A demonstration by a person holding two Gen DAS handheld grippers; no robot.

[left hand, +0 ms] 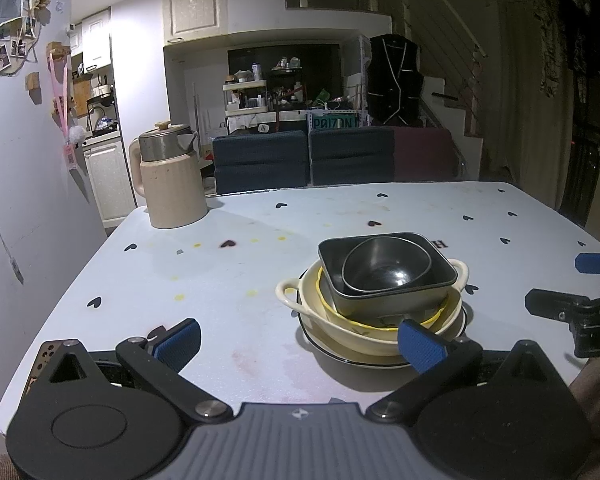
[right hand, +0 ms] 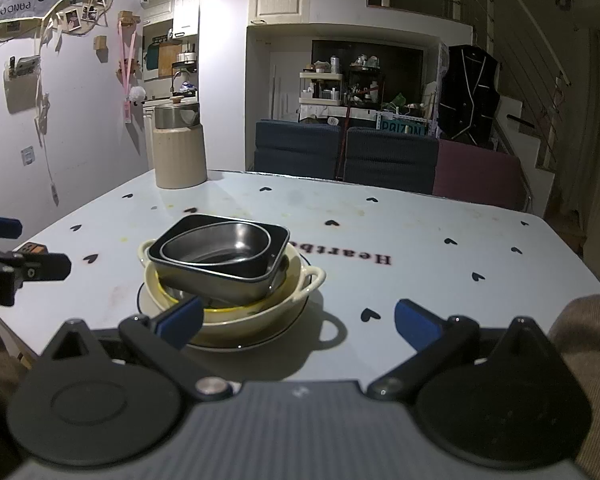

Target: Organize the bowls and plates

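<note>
On the heart-print table (left hand: pixel 260 248), stacked bowls (left hand: pixel 384 276) hide most of the plate (left hand: pixel 332 354); both tools (left hand: pixel 300 344) (right hand: pixel 296 320) spread.

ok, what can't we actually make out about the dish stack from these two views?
- Yellow-rimmed bowl: inside hidden by the black square dish, both views.
- Plate: only its rim shows under the cream handled bowl.
- Right gripper: cut off by the left view's edge.

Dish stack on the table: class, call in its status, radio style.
Left gripper open, right gripper open, both empty. Dish stack nested on table, untouched. Jug far corner, path clear.
</note>
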